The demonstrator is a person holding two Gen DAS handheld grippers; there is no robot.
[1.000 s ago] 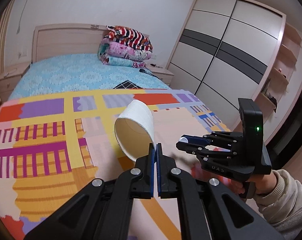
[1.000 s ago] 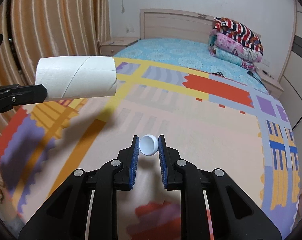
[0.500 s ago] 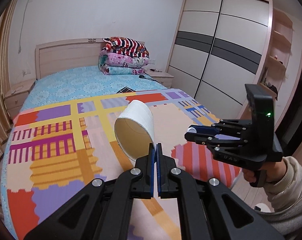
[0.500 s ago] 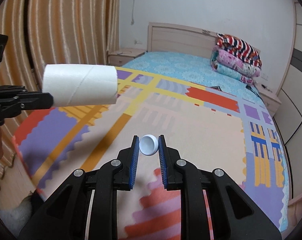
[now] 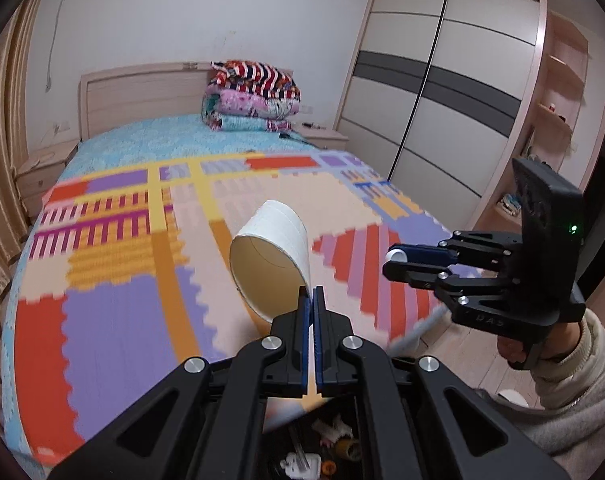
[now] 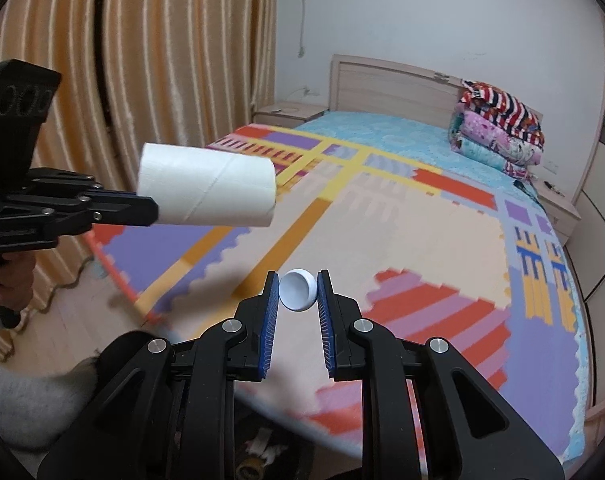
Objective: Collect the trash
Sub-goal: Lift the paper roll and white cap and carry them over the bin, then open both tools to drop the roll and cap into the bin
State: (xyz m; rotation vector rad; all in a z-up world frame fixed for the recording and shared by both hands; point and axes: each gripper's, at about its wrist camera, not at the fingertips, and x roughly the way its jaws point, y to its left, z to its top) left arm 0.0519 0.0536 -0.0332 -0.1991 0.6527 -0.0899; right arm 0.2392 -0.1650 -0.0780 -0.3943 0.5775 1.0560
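The left gripper (image 5: 310,300) pinches the thin wall of a light, easily crushed cardboard tube (image 5: 270,256) held over the bed's (image 5: 122,280) near edge, while the right gripper (image 6: 298,292) clamps a small, stiff, slippery-looking white cap (image 6: 297,290) across its sides.

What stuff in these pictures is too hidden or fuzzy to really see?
- Trash bin: left wrist view, mostly hidden behind the left tongs; its contents are too small to name.
- Bedspread pattern: right wrist view, near edge blurred.
- Cardboard tube: right wrist view, the gripped end is hidden by the tongs.
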